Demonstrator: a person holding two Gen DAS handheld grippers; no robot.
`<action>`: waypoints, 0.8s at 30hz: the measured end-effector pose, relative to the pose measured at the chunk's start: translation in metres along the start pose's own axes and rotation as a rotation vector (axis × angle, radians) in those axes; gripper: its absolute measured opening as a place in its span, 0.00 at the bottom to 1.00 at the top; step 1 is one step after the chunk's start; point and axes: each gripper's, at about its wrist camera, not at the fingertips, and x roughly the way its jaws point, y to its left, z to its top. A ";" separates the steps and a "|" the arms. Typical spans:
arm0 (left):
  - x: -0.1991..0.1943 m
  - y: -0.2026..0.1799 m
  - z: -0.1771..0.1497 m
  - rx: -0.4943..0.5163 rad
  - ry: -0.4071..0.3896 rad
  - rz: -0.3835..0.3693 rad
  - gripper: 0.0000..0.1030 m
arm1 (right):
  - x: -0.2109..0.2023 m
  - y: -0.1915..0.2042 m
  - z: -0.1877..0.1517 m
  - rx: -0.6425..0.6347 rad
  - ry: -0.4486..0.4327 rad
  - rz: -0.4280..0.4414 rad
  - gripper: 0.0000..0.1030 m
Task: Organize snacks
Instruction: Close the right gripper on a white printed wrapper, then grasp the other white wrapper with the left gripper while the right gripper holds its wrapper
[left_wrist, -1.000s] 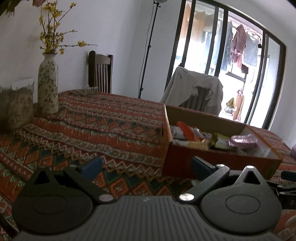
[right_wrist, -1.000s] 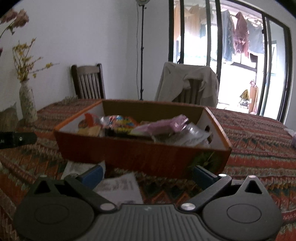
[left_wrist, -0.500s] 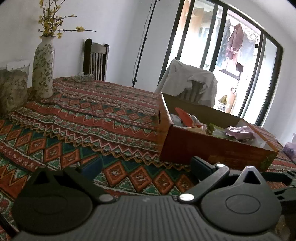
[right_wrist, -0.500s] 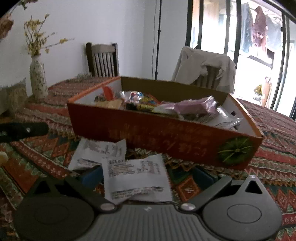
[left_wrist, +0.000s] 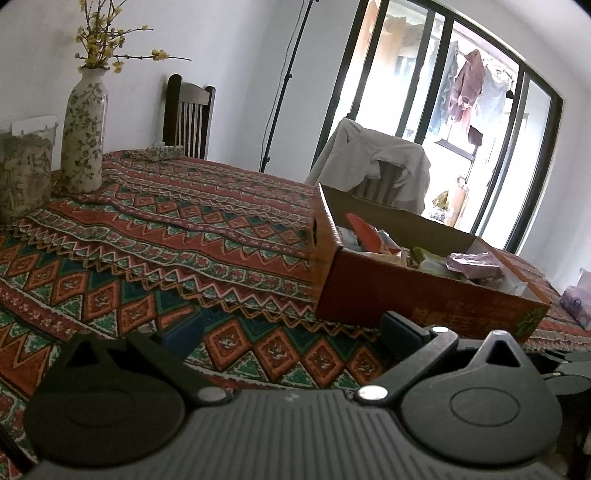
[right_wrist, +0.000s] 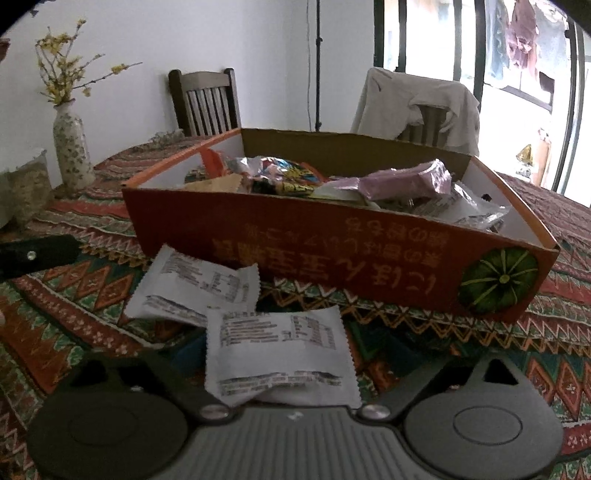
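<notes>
Snack packets, two white ones, lie loose on the tabletop (right_wrist: 74, 295) in front of the orange box (right_wrist: 332, 258), and we judge them the next things to be put away. Our right tongs (right_wrist: 291, 354) are released, their fingers spread wide, and the nearer white packet (right_wrist: 280, 354) sits right between them, straight ahead and partly over the tongs' body in the right wrist view. Its long axis runs roughly across the gap from finger to finger, with its crimped edges at left and right, so closing would press it by its ends; we cannot tell whether the fingers touch it yet. The farther white packet (right_wrist: 195, 291) lies just beyond and to the left, one corner overlapping the nearer one, its far edge close to the box's front wall.

Our left tongs (left_wrist: 284, 332) are released too and hold nothing; only patterned cloth lies between their fingers, and the box (left_wrist: 406, 291) stands ahead to their right. The right hand is plainly the nearer one to both packets.

Both packets are flat, white and slightly crumpled, printed with dark text panels and zigzag-cut at the ends. They look light and floppy. The box already holds a heap of wrapped snacks, among them a pink packet (right_wrist: 402, 181) lying on top.
</notes>
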 end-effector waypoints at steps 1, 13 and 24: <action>0.000 0.000 0.000 -0.002 -0.001 0.000 1.00 | -0.002 0.001 0.000 -0.004 -0.006 0.007 0.76; 0.003 0.001 0.000 -0.004 0.011 0.013 1.00 | -0.023 -0.016 -0.003 0.041 -0.086 -0.005 0.46; 0.007 -0.001 -0.001 0.010 0.022 0.035 1.00 | -0.031 -0.073 -0.007 0.154 -0.137 -0.127 0.46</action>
